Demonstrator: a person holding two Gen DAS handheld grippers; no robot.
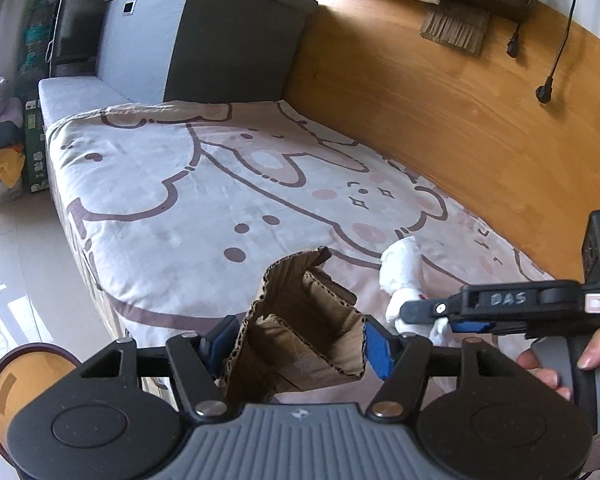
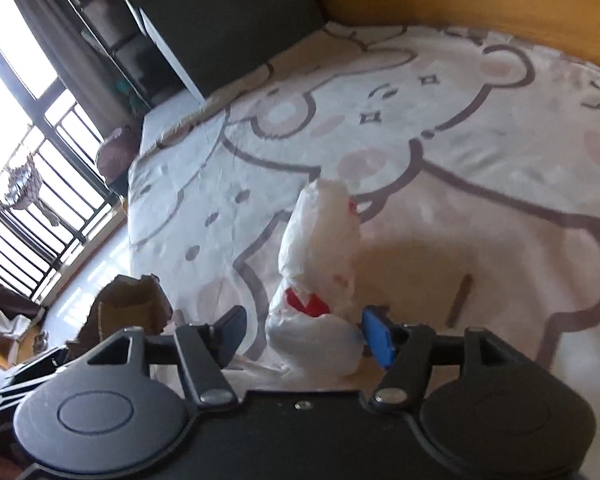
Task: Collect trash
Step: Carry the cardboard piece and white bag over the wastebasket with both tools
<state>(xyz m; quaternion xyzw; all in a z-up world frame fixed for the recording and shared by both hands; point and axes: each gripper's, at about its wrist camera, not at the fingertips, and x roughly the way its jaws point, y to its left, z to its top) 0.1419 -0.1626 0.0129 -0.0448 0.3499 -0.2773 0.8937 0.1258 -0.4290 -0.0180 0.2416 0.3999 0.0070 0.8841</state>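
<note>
Though crumpled, white bag point(image 2: 320, 248) lengthwise ahead

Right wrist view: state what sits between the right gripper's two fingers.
A crumpled white plastic bag with red print lies on the bedsheet between the right gripper fingers; a gap shows beside the left finger.

The left tongs point(image 1: 298, 344) are black with blue pads, and the torn cardboard point(image 1: 300, 340) between them is plain brown with a corrugated edge. Beyond them the bed cover point(image 1: 160, 184) is off-white, printed with brown-outlined cartoon bears, pink cheeks and brown dots. The right tongs point(image 2: 304, 336) have the same black body and blue pads; the crumpled bag point(image 2: 320, 248) between them is white with red marks. Past the bed, the wall panel point(image 1: 420, 92) is honey-coloured wood.
</note>
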